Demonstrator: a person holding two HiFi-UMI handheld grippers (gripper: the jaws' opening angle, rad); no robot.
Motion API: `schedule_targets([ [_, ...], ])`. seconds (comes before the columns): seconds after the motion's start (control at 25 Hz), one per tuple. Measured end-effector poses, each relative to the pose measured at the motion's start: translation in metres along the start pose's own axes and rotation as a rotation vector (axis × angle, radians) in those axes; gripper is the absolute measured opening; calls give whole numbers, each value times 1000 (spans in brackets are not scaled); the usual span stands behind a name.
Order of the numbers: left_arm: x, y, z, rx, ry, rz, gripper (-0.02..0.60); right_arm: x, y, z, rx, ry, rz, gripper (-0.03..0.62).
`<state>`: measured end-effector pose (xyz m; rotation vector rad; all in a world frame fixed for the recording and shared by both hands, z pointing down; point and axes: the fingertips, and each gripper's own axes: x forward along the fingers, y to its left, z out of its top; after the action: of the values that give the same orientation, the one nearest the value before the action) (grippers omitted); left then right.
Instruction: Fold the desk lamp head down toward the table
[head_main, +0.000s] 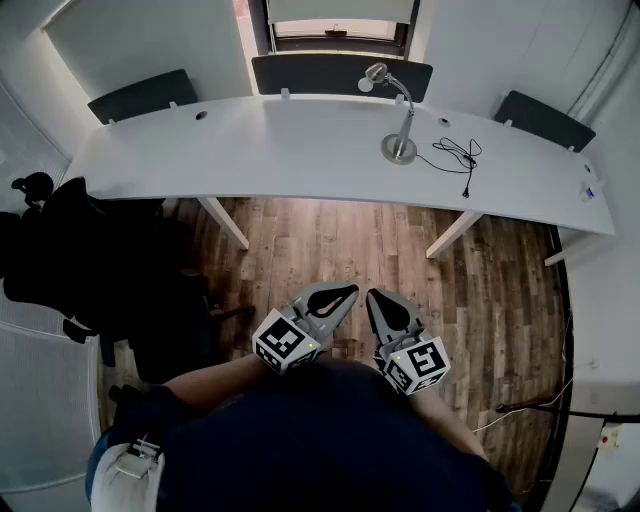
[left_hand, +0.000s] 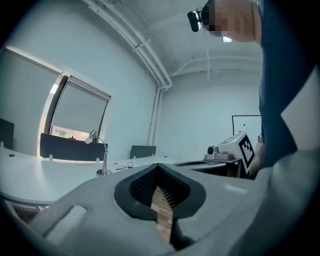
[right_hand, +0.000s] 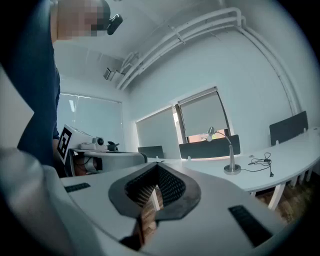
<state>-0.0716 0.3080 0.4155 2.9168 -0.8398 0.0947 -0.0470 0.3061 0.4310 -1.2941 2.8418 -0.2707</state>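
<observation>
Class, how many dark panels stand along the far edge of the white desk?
3 panels: one on the left, one in the middle behind the desk lamp, one on the right. None looks hidden.

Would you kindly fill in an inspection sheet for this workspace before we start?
Surface: long white curved desk.
Job's things: desk lamp stands upright right of centre, head raised.
Clutter: small item at the desk's right end, too small to tell.
Grippers: left gripper and right gripper both shut, empty, held near the body, far from the lamp.
Cables: black cable loose on the desk beside the lamp base.
Surroundings: wood floor, dark chairs behind the desk, window.
</observation>
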Motion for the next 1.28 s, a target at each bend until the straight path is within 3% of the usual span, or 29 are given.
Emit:
schedule_targets([
  [0.52,3,2,5,11,-10,12,6,1,0,4,-4,-3,26,9],
  [1.04,48,-23,2,14,-16,68,6,-33,-48,0,14,-14,45,10],
  [1.28,69,-13,2,0,-20,65,6,-29,-73,-3,22,3,29,11],
])
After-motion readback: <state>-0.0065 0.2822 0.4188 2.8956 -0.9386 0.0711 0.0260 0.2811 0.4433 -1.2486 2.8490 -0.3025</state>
